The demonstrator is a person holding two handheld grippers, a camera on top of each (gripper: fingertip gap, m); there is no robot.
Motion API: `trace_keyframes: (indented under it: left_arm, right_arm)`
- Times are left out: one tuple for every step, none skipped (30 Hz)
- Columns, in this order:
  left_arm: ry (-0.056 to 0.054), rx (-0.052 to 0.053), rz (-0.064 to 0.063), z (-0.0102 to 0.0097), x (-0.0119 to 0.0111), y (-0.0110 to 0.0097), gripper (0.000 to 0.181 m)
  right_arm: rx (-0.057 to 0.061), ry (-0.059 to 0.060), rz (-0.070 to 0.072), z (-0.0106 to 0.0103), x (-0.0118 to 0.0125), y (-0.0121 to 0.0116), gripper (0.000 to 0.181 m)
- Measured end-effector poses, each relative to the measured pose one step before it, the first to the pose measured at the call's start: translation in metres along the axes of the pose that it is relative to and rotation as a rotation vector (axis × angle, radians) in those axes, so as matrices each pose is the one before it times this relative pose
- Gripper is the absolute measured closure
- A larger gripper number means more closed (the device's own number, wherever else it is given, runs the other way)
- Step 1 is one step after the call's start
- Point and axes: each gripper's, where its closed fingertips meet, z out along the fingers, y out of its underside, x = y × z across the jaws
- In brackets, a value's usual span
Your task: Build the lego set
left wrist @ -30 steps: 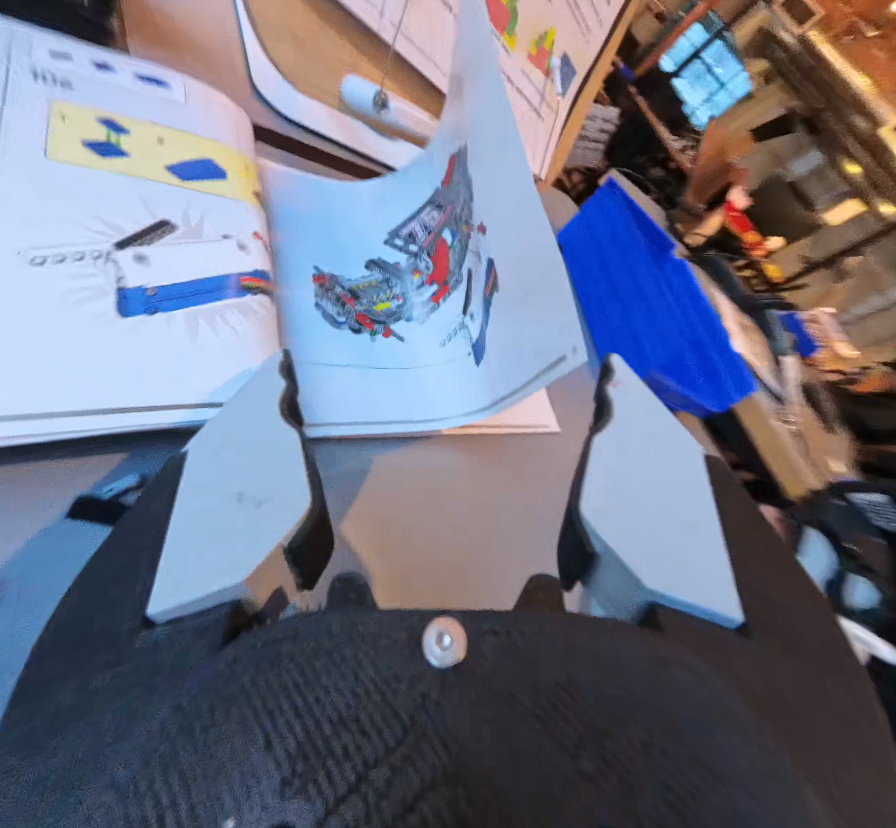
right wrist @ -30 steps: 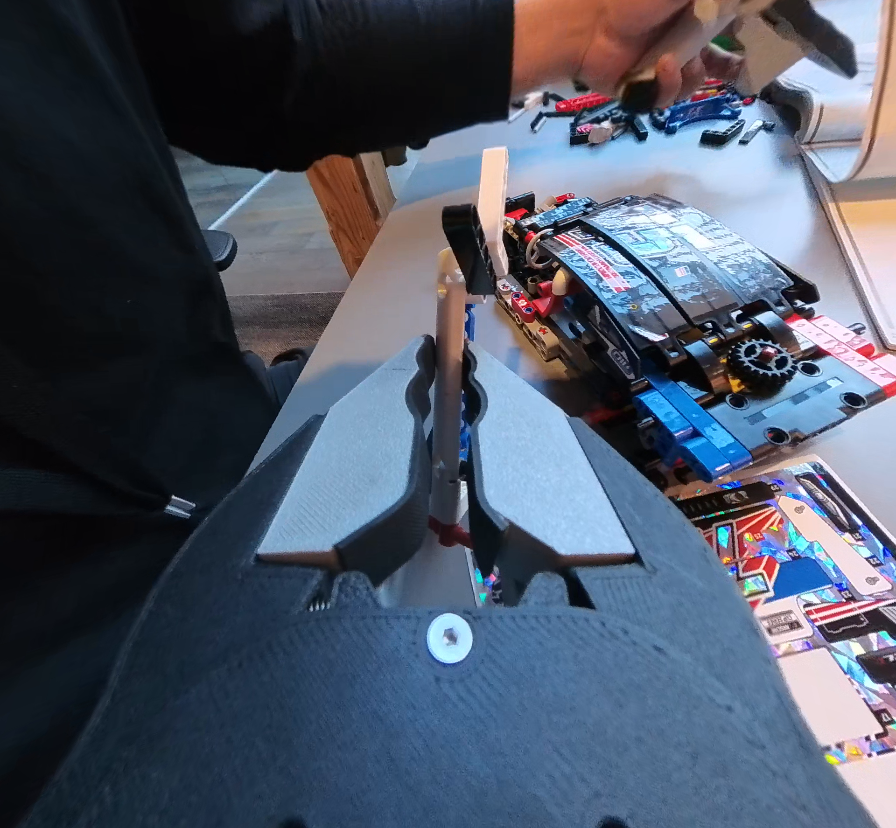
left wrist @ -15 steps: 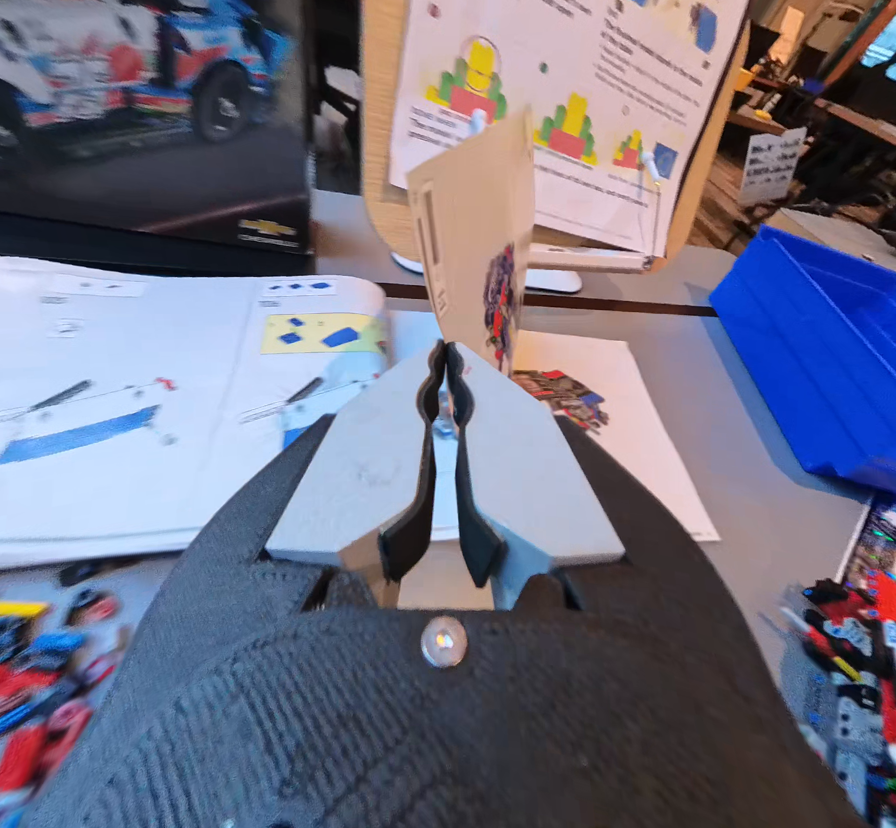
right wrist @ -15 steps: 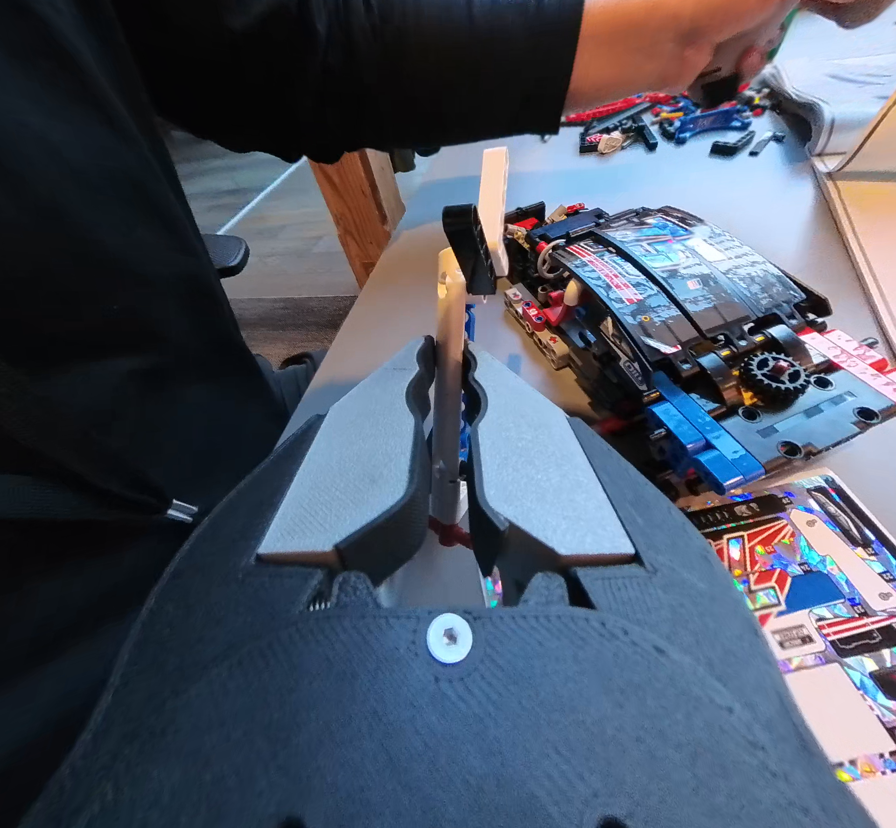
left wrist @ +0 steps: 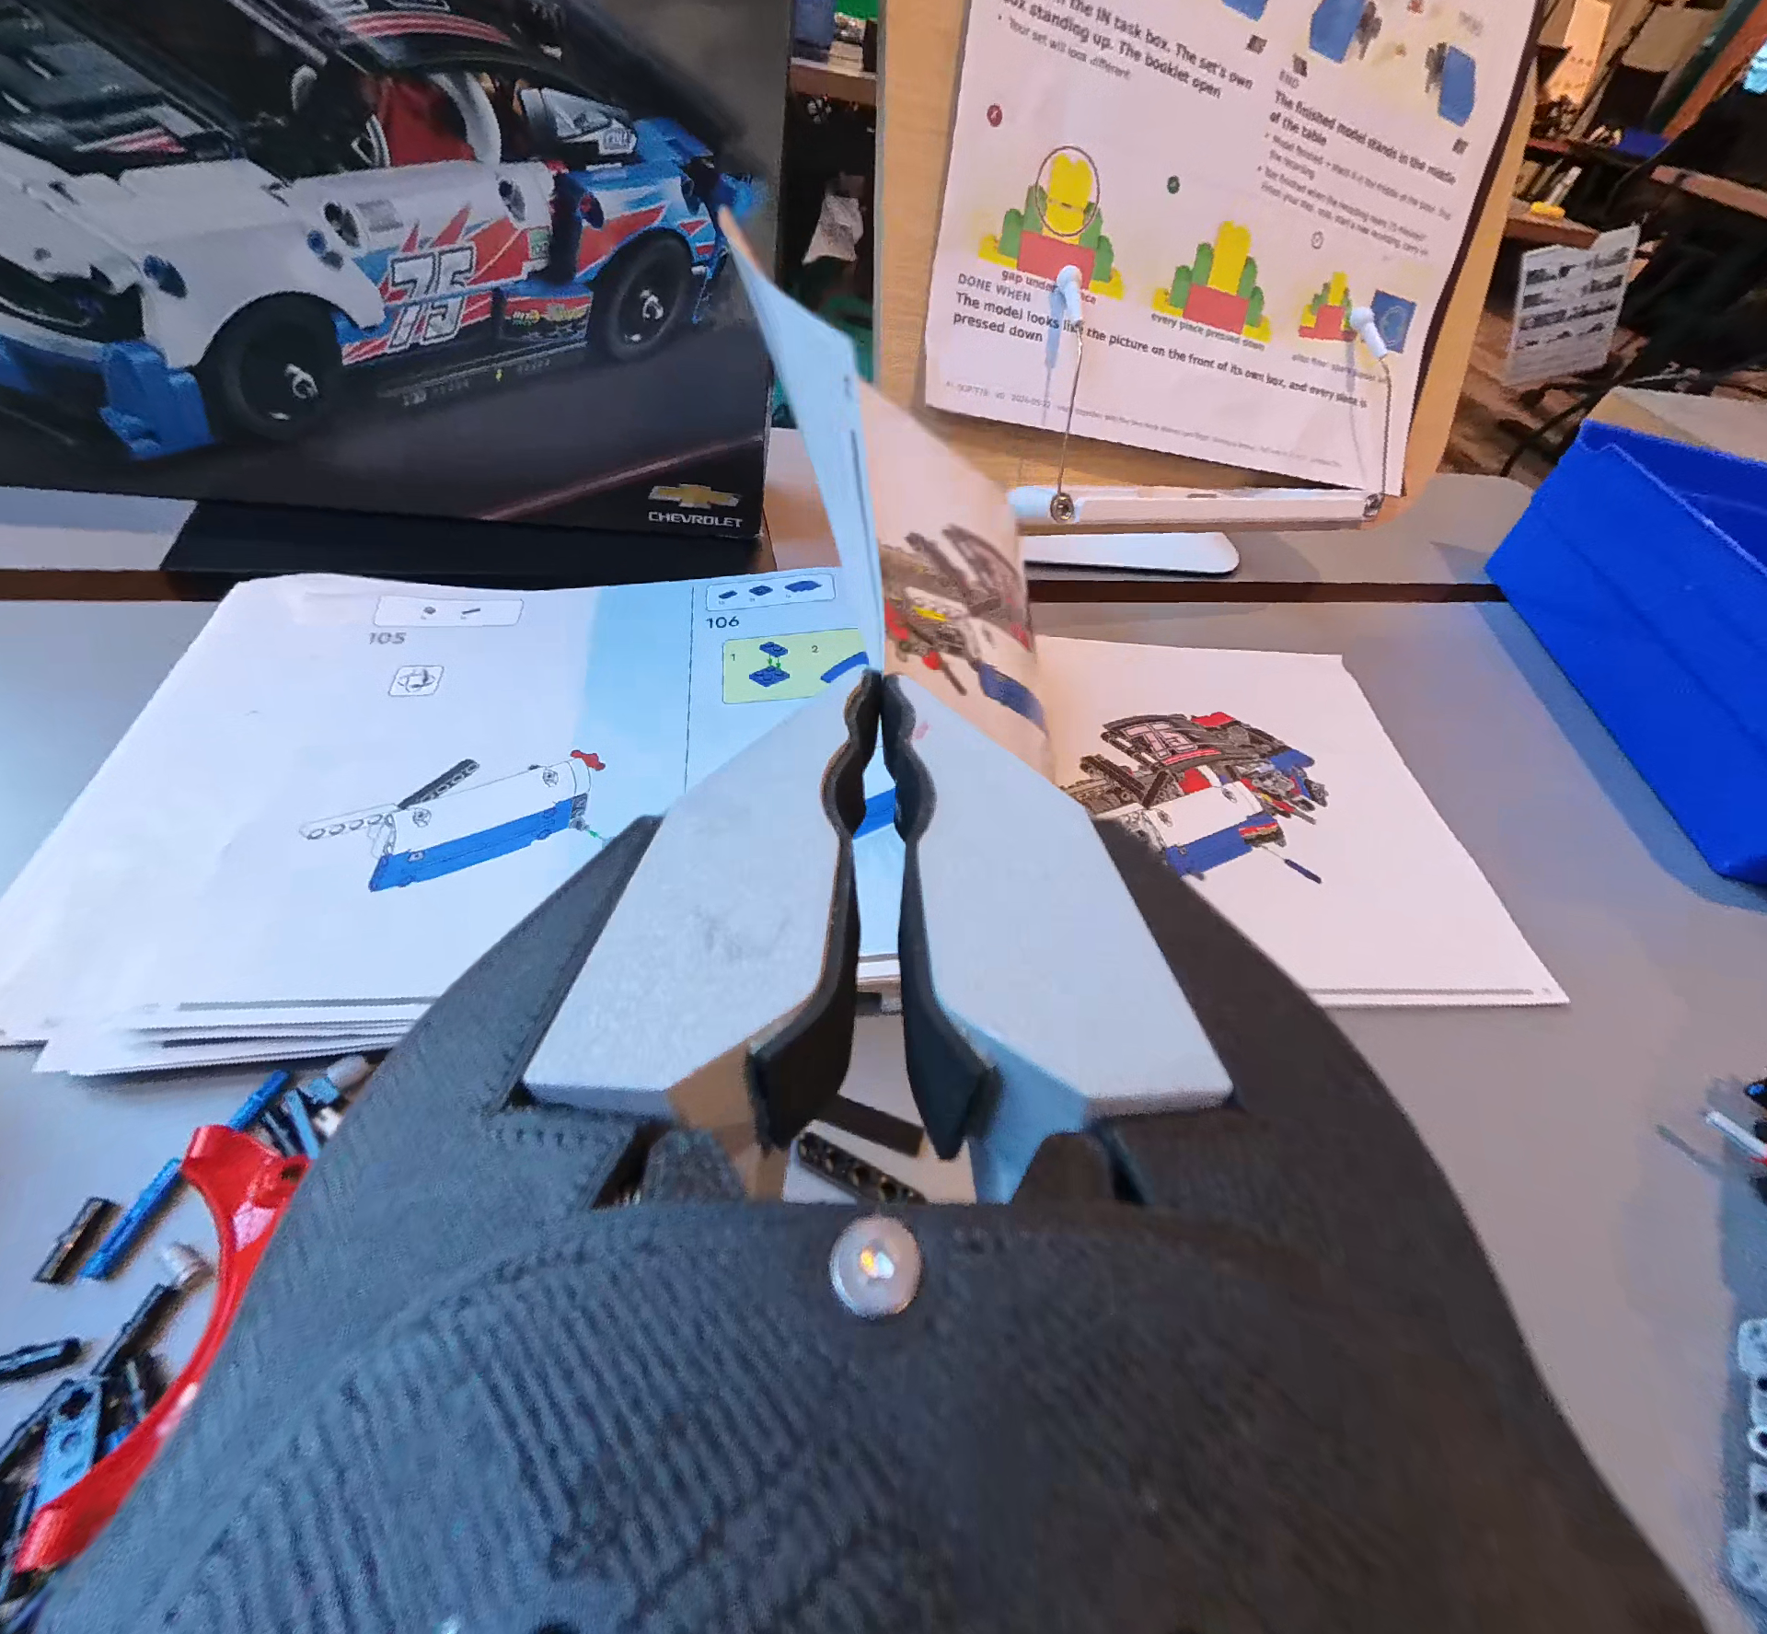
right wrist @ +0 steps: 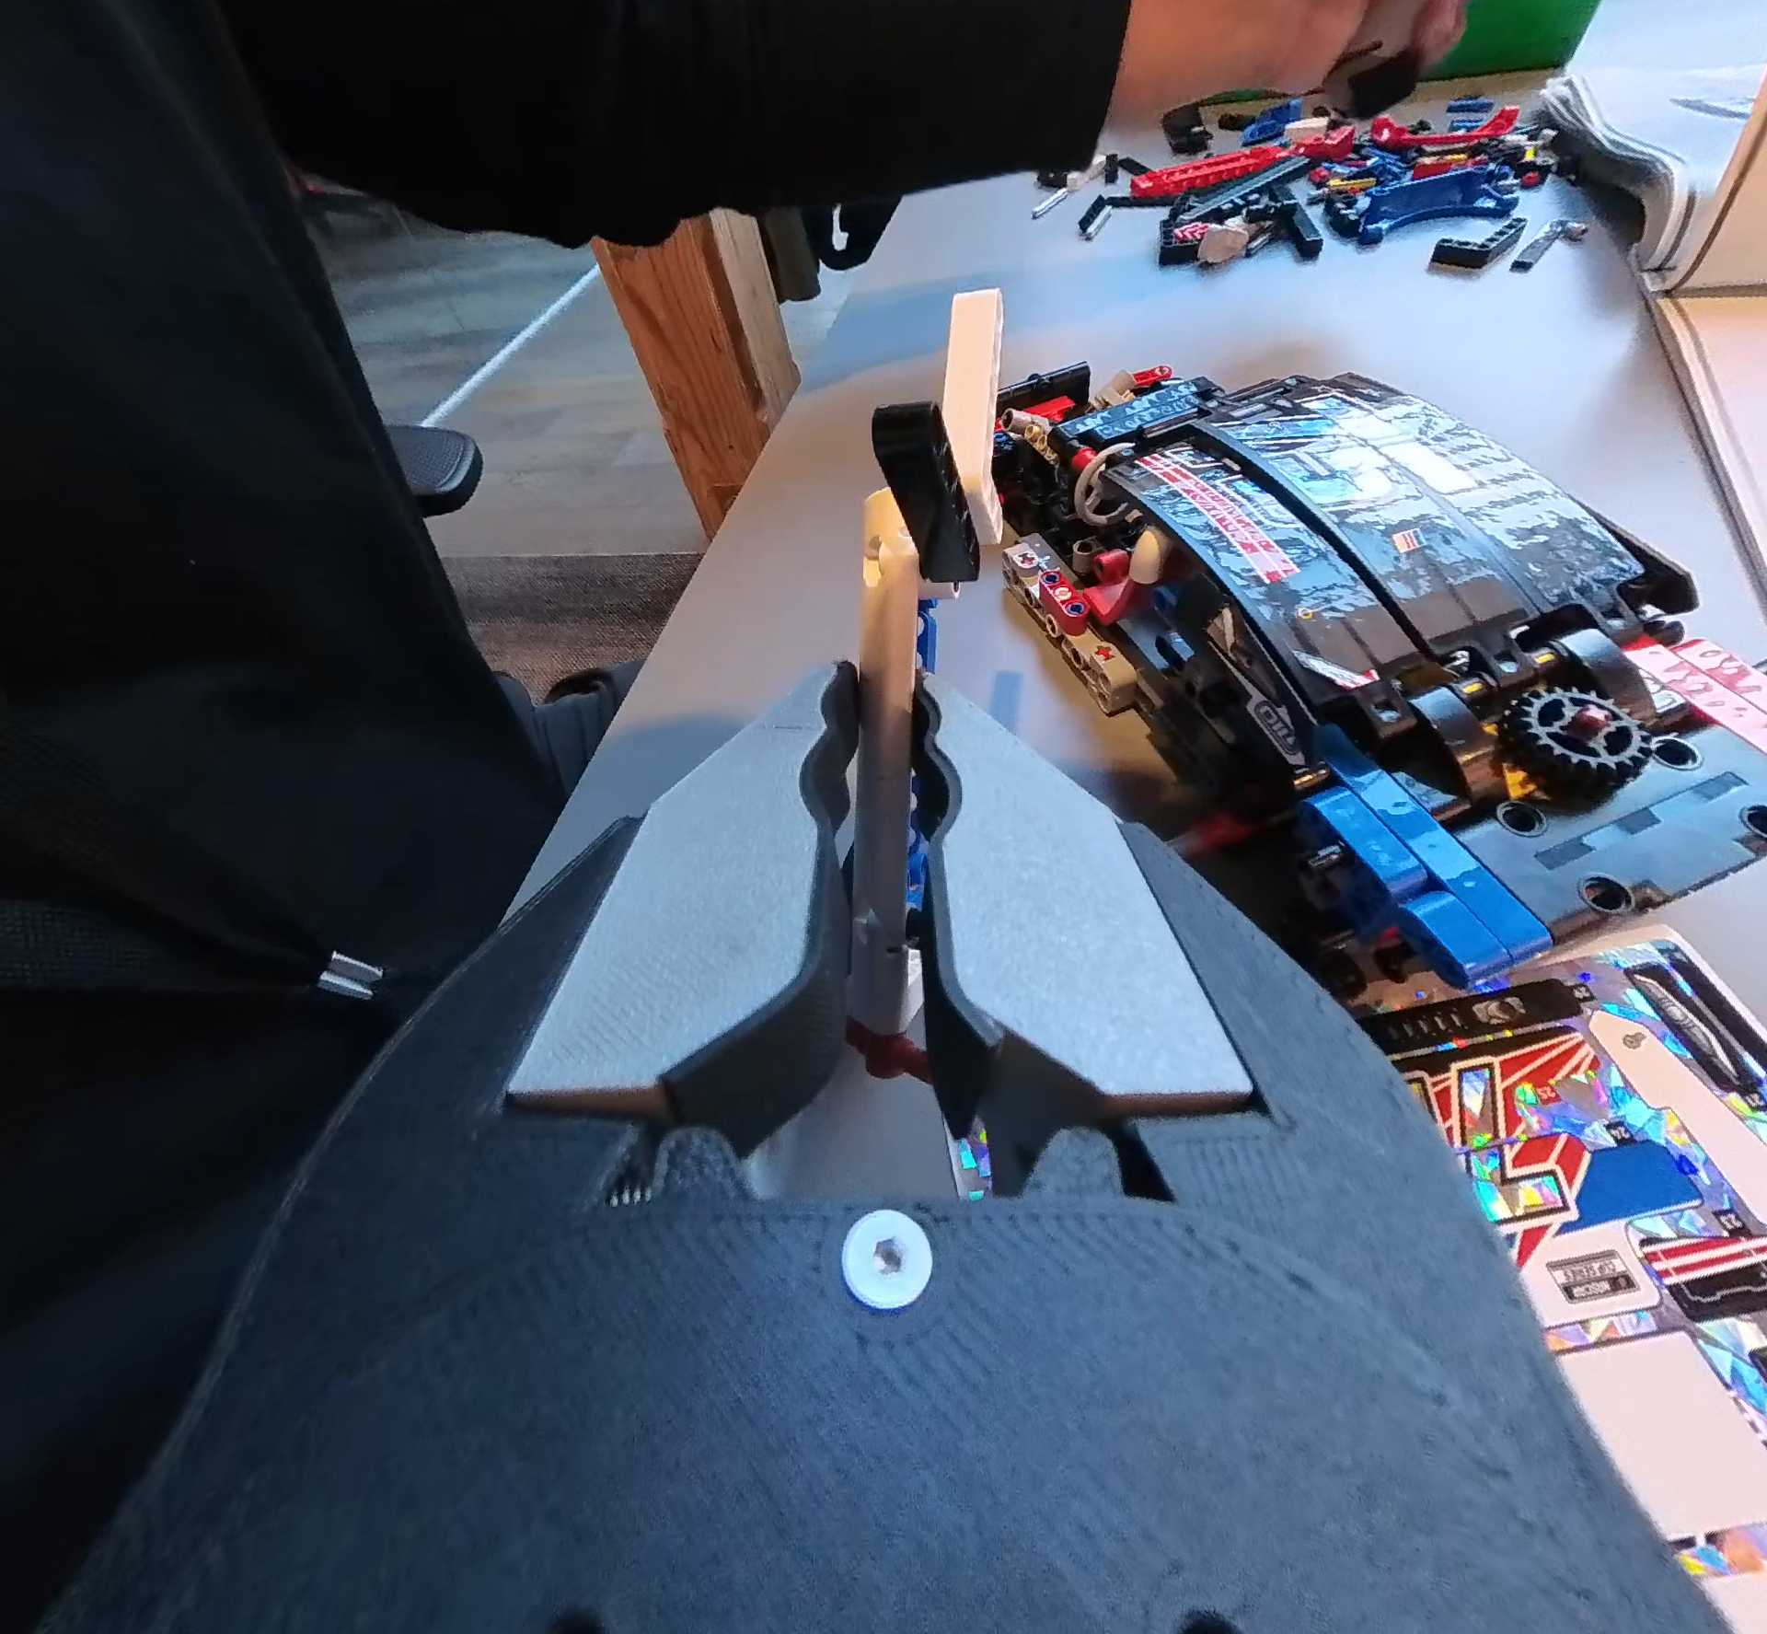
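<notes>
A: Scene, large items first. Grey counter (left wrist: 1578,1100). On it, at the back, the set's box (left wrist: 382,201) with the car picture, a stand holding an instruction sheet (left wrist: 1195,153), and a blue bin (left wrist: 1645,651) at the right edge.

B: And the build itself?

A: The partly built car (right wrist: 1339,632) lies on the counter in the right wrist view: black stickered roof panels, blue beams on the near side, a black gear. A sticker sheet (right wrist: 1578,1139) is just beside it, nearer the camera. Loose parts (right wrist: 1339,182) sit well apart, at the far end.

B: Booklet?

A: The instruction booklet (left wrist: 402,785) is open flat in front of the box. The left gripper (left wrist: 880,699) is closed on one page (left wrist: 832,440), which stands nearly upright between the two spreads.

B: Right side?

A: The right gripper (right wrist: 889,708) is clamped on a white-and-blue sub-assembly (right wrist: 884,727), a long beam held upright with a black piece and a white panel at its top. It hangs above the counter edge, near the car, not touching it.

B: Step in hand?

A: My judgement: a page turn to read the next step, with the sub-assembly ready to mount.

B: Next move?

A: Probably lay the page flat on one side and release it without creasing. Then line the sub-assembly up with the car's side. Which holes it takes, I cannot tell.
</notes>
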Motion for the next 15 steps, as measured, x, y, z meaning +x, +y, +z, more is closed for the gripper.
trace_keyframes:
  left_arm:
    - [0.0026, 0.0093, 0.0198, -0.00189, 0.00044, -0.00152, 0.181]
    - [0.0027, 0.0105, 0.0216, -0.00192, 0.00081, -0.00154, 0.181]
    - [0.0057, 0.0075, 0.0161, -0.00169, 0.00109, -0.00093, 0.181]
    - [0.0089, 0.0084, 0.0129, -0.0014, 0.00151, -0.00119, 0.181]
    - [0.0029, 0.0046, 0.0099, -0.0009, 0.00053, -0.00068, 0.181]
    - [0.0036, -0.0013, 0.0041, -0.0005, 0.00033, -0.00023, 0.181]
    - [0.0088, 0.0023, 0.003, -0.00018, 0.00115, -0.00085, 0.181]
    - [0.0049, 0.0052, 0.0048, -0.00022, 0.00069, -0.00139, 0.181]
    - [0.0033, 0.0024, 0.0054, -0.00015, 0.00066, -0.00114, 0.181]
    - [0.003, -0.0007, 0.0048, -0.00015, 0.00046, -0.00077, 0.181]
    - [0.0039, 0.0012, 0.0058, -0.00031, 0.00079, -0.00085, 0.181]
    - [0.0016, 0.0007, 0.0057, -0.0002, 0.00046, -0.00061, 0.181]
    - [0.0002, -0.0021, 0.0028, -0.00021, -0.00005, 0.0, 0.181]
    - [0.0008, -0.002, 0.0003, -0.00016, 0.0001, 0.00018, 0.181]
    - [-0.0004, 0.0, 0.0004, -0.0002, -0.00009, 0.00004, 0.181]
  right_arm:
    - [-0.0001, 0.0001, -0.0007, -0.00002, -0.00008, 0.00004, 0.175]
    - [-0.0001, 0.0001, -0.0008, -0.00003, -0.00006, 0.00005, 0.175]
    - [-0.0002, -0.0003, -0.0004, 0.00012, -0.00004, -0.00001, 0.175]
    - [-0.0007, -0.0007, 0.0005, 0.00006, -0.00007, 0.00015, 0.175]
    - [-0.0005, -0.0005, 0.0007, -0.00001, 0.00001, 0.00003, 0.175]
    - [0.0002, -0.0002, 0.0, 0.00001, -0.00003, -0.00003, 0.175]
    - [0.0, 0.0001, -0.0005, -0.00002, -0.00008, 0.00003, 0.175]
    - [-0.0007, 0.0005, -0.0007, 0.00007, -0.00005, 0.00009, 0.175]
    - [-0.0014, 0.0005, -0.0011, 0.00015, -0.00003, 0.00014, 0.175]
    - [-0.002, 0.0007, -0.0015, 0.00019, -0.00005, 0.00033, 0.175]
    - [-0.0022, 0.001, -0.0016, 0.00021, -0.00009, 0.00025, 0.175]
    - [-0.0018, 0.0011, -0.0014, 0.00015, 0.00008, 0.0003, 0.175]
    - [-0.0011, 0.0005, -0.001, 0.00017, -0.00005, 0.00011, 0.175]
    - [-0.0004, 0.0002, -0.0002, -0.00003, 0.00004, 0.00006, 0.175]
    - [0.0001, 0.0002, 0.0003, 0.00008, 0.00006, -0.00005, 0.175]
